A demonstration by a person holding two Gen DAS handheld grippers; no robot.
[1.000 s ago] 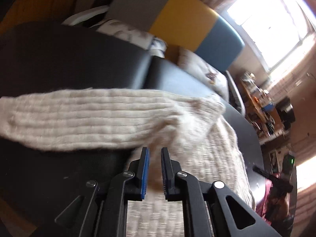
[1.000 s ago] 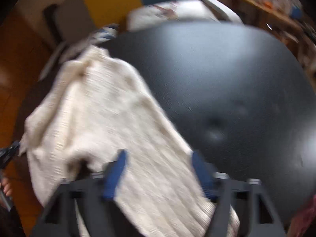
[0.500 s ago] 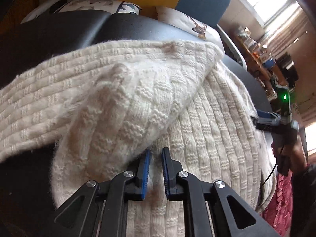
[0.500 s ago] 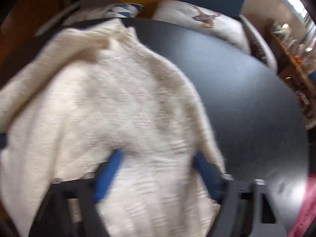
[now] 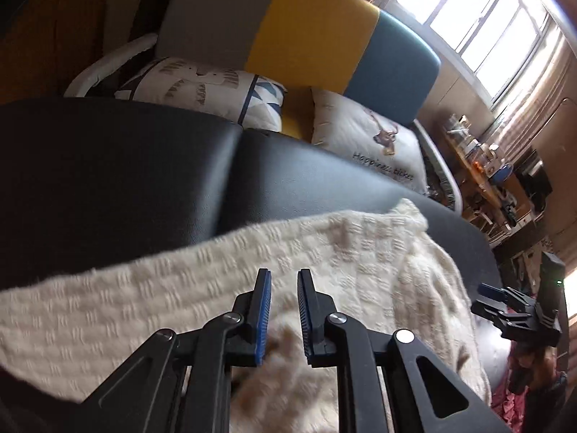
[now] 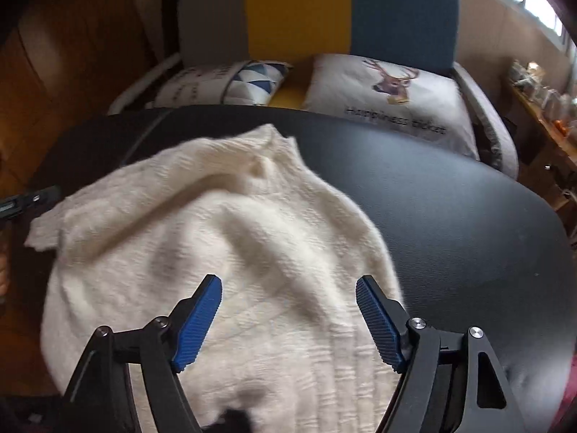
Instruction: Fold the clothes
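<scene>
- Left wrist view: left gripper (image 5: 283,310) has its jaws nearly together, narrow gap between the blue pads (image 5: 262,315). Can't tell if any knit is pinched; fabric sits right under and behind the tips.
- Cream knit sweater (image 5: 202,288) lies on the black table (image 5: 126,180), spread across the near part, one edge folded toward the far side.
- Right gripper (image 5: 512,310) shows at the right edge, beside the sweater's edge.
- Right wrist view: right gripper (image 6: 288,321) jaws wide apart, holding nothing, above the sweater (image 6: 223,238).
- Sweater bunched, left of table centre; right half of table (image 6: 468,223) bare.
- Behind the table: two cushions (image 6: 386,93) on a grey/yellow/blue chair (image 6: 299,11).
</scene>
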